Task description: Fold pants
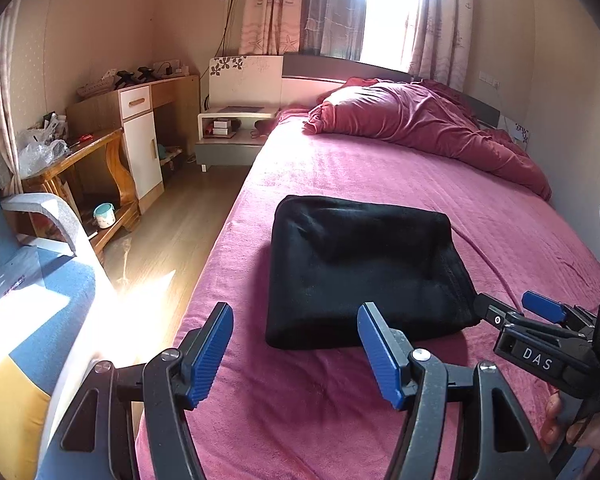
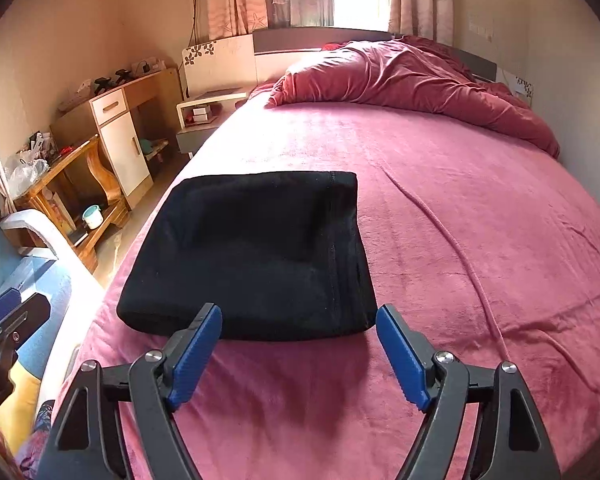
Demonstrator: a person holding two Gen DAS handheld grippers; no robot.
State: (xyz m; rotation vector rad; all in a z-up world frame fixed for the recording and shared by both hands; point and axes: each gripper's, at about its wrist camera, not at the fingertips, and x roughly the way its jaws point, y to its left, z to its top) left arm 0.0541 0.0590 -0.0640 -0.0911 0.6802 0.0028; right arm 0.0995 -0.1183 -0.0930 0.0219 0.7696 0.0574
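Both jaws spread, empty; folded pants [image 2: 248,256] on bed [image 2: 460,208] just beyond.

Your left wrist camera sits just behind the left gripper [image 1: 296,356], looking forward and downward along its fingers over the near edge of the bed [image 1: 380,184], close to the folded black pants [image 1: 360,272]. Your right wrist camera rides behind the right gripper [image 2: 300,354], aimed the same way from slightly further right. Both views share the pants [image 2: 252,252], the pink bed [image 2: 460,200], the curtained window and the wooden desk [image 1: 140,120]; each catches the other gripper at its edge
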